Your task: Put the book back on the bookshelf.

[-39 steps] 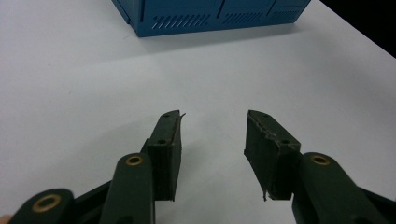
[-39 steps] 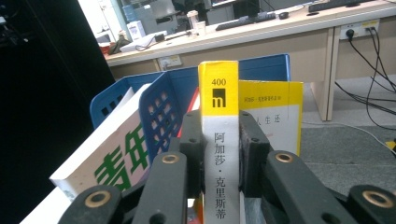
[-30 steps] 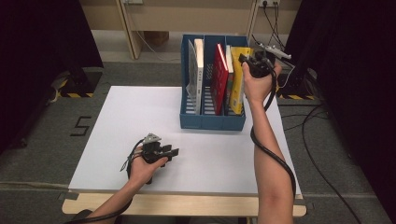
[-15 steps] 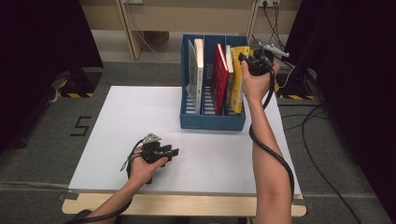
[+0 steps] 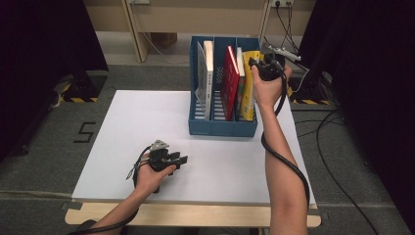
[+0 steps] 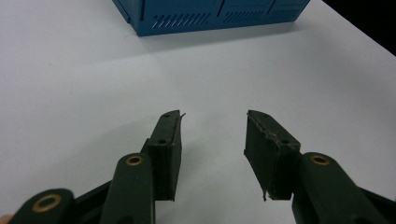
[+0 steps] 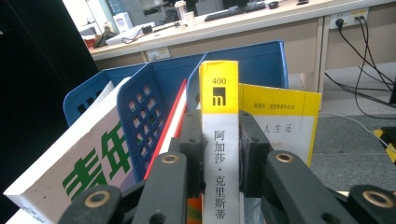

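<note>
A blue three-slot file rack (image 5: 222, 128) stands at the back of the white table (image 5: 122, 127). Its left slot holds a white book (image 5: 208, 73), its middle slot a red book (image 5: 230, 83). In the right slot a book with a white spine and yellow top (image 7: 218, 93) stands upright in front of a yellow book (image 7: 280, 121). My right gripper (image 7: 217, 126) is shut on that spine from above, at the rack's right end (image 5: 258, 68). My left gripper (image 5: 182, 159) rests low over the table's front, its jaws open (image 6: 212, 119) with nothing between them.
The rack's front wall (image 6: 210, 16) lies ahead of the left gripper across bare table. A white book with green characters (image 7: 88, 168) leans in the left slot behind a perforated blue divider (image 7: 140, 126). Cables (image 5: 337, 161) run over the floor on the right.
</note>
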